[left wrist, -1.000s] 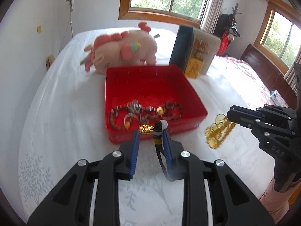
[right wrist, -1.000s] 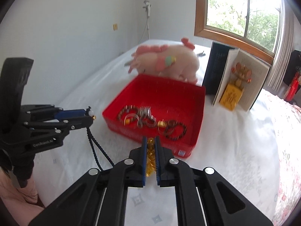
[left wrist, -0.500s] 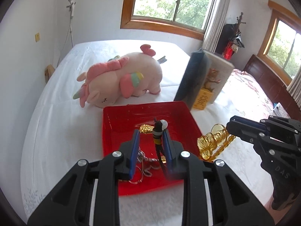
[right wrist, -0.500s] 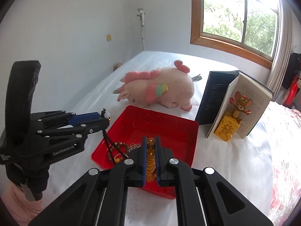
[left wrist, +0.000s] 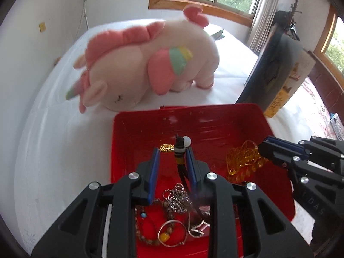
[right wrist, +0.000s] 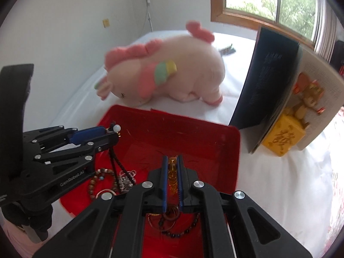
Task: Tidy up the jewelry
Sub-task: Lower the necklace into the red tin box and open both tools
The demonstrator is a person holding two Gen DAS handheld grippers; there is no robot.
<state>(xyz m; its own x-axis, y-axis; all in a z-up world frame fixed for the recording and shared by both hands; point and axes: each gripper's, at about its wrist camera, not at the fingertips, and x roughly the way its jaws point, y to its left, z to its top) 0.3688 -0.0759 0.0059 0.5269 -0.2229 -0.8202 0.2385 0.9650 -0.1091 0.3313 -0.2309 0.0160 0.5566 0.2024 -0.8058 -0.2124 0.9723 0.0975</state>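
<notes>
Left gripper [left wrist: 172, 158]: fingers stand apart, yet a black cord with a striped bead and a white pearl [left wrist: 180, 156] rests against the right-hand finger and hangs down from it; whether it is pinched or only draped I cannot tell.
Right gripper [right wrist: 172, 169]: fingers close together, clamped on a gold bead chain [right wrist: 172, 176] that hangs between them.
Tray [left wrist: 193, 116]: red, square, on the bed; both grippers hover over its inside.
Key relation: each piece hangs with its long axis vertical, straight below its own gripper and above the tray floor. In the left wrist view the gold chain [left wrist: 244, 161] shows at 3 o'clock from the cord, near it but apart. Judged from this, the next move is a plain lowering and letting go, with neither gripper needing to travel sideways.
Already in the tray: a silver chain [left wrist: 178, 197], a brown bead bracelet [left wrist: 150, 221], a thin ring with a yellow bead [left wrist: 169, 234], all at 6 o'clock, under the left gripper.
Risk: the cord could settle onto the silver chain and tangle.
Bed [left wrist: 56, 142]: white sheet, soft, carries everything.
Room: pink plush unicorn [left wrist: 150, 64] at 12 o'clock beyond the tray, an open book [right wrist: 277, 90] standing at 2 o'clock with a yellow block [right wrist: 283, 135] before it, wood-framed window behind.
</notes>
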